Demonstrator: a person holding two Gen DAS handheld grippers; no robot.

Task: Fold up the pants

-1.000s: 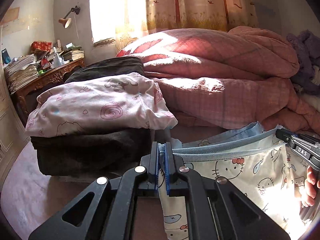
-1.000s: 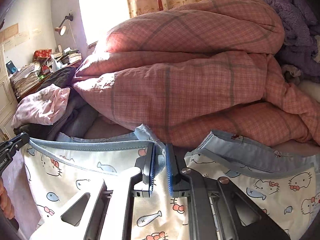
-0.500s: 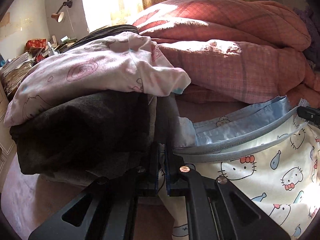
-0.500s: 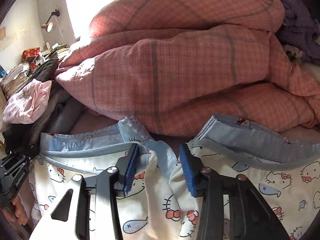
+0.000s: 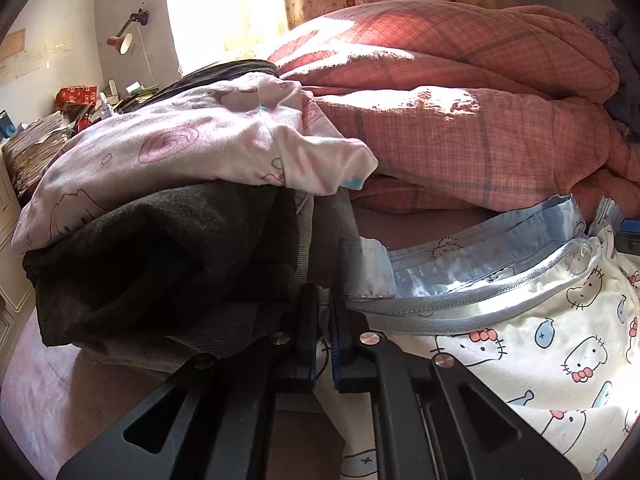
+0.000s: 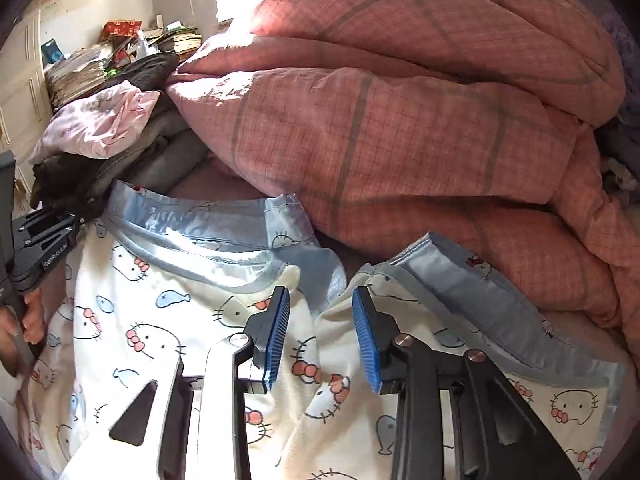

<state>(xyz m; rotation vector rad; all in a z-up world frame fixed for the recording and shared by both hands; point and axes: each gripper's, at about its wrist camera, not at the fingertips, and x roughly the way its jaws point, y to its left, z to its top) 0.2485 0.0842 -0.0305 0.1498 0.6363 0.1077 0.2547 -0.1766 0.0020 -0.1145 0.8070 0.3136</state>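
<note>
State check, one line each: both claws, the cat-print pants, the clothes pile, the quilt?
Left claw: shut on the pants' edge.
Right claw: open, jaws just closing a little, pads clear of the cloth below.
Cat-print pants: spread on the bed, blue cuffs toward the quilt.
Clothes pile: folded, stacked.
Pink quilt: bunched up.

Sunlit curtained window (image 5: 224,4) (wall lamp (image 5: 122,40) beside).

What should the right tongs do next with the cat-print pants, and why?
Probably close again on the pants. The right tongs have just been closing but stand open over loose cloth near the blue waistband, while the left tongs are shut on the other end.
</note>
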